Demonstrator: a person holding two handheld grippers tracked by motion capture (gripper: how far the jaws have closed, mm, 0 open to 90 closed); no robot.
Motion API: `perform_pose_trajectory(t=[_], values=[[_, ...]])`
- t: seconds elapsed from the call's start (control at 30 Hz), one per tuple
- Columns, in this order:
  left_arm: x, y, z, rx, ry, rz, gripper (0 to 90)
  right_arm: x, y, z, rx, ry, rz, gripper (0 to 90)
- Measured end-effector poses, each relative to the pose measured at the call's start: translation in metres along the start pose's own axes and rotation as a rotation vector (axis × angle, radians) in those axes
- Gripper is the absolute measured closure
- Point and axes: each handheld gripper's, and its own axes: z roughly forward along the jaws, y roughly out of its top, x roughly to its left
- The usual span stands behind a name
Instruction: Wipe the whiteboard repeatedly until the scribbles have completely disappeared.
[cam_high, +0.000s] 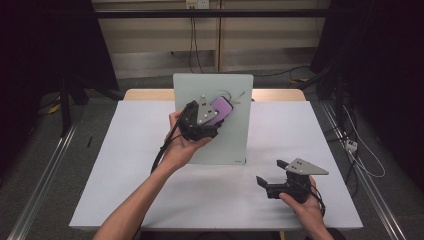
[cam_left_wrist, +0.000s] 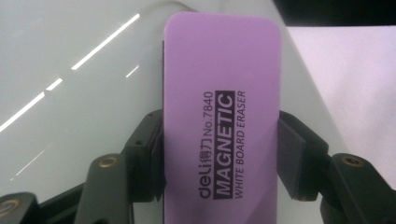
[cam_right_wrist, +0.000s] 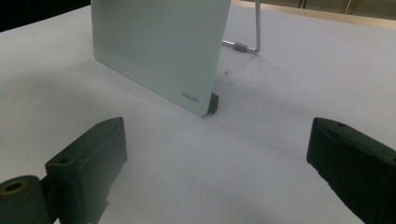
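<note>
The left hand-held gripper (cam_high: 216, 116) is clamped on a purple eraser (cam_left_wrist: 222, 116), both black pads pressing its long edges; printed lettering on its face reads "MAGNETIC WHITE BOARD ERASER". In the high view the eraser (cam_high: 221, 111) lies against the upper part of a pale whiteboard (cam_high: 235, 135), at about 10 o'clock of the board's centre, with thin dark marks just beside it at 1 o'clock. The left hand (cam_high: 182, 145) grips the tool body from below. The whiteboard stands tilted at the middle of the white worktop (cam_high: 125, 165), propped by a metal wire stand (cam_right_wrist: 254, 28) behind it. The right hand-held gripper (cam_high: 272, 172) has its jaws apart with nothing between them, low over the worktop at 5 o'clock of the board, well apart from it, carried by the right hand (cam_high: 307, 207).
</note>
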Motion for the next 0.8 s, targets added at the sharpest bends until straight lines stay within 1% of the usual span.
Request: perform_pose_trajectory(t=[0.17,0.2,0.3,0.37,0.43,0.5,0.53,0.57,0.6,0.63,0.7,0.73,0.8], values=[[-0.017,-0.007,0.009,0.033,-0.047,0.028,41.2,0.0,0.0,0.0,-0.001,0.0,0.0,5.0],[-0.02,-0.009,0.011,0.033,-0.051,0.03,41.2,0.0,0.0,0.0,-0.001,0.0,0.0,5.0],[-0.028,-0.013,0.016,0.046,-0.084,0.029,41.2,0.0,0.0,0.0,-0.001,0.001,0.001,5.0],[-0.034,-0.015,0.02,0.059,-0.102,0.041,41.2,0.0,0.0,0.0,-0.002,0.001,0.001,5.0],[-0.038,-0.017,0.022,0.077,-0.11,0.052,41.2,0.0,0.0,0.0,-0.002,0.001,0.001,5.0],[-0.037,-0.017,0.022,0.074,-0.117,0.035,41.2,0.0,0.0,0.0,-0.001,0.001,-0.002,5.0],[-0.036,-0.016,0.021,0.081,-0.117,0.038,41.2,0.0,0.0,0.0,-0.001,0.001,-0.002,5.0],[-0.038,-0.015,0.021,0.084,-0.092,0.064,41.2,0.0,0.0,-0.001,-0.001,0.002,-0.002,5.0],[-0.038,-0.014,0.02,0.097,-0.078,0.079,41.3,0.0,0.0,-0.001,-0.001,0.002,-0.002,5.0],[-0.037,-0.013,0.019,0.098,-0.078,0.069,41.3,0.0,0.0,-0.001,-0.001,0.002,-0.002,5.0],[-0.03,-0.01,0.015,0.098,-0.061,0.056,41.3,-0.001,0.0,-0.001,-0.001,0.003,-0.001,5.0],[-0.027,-0.009,0.012,0.095,-0.049,0.049,41.3,-0.001,0.0,-0.001,-0.001,0.003,0.0,5.0],[-0.02,-0.006,0.007,0.094,-0.017,0.052,41.3,0.0,0.0,-0.001,0.0,0.002,-0.001,5.0]])
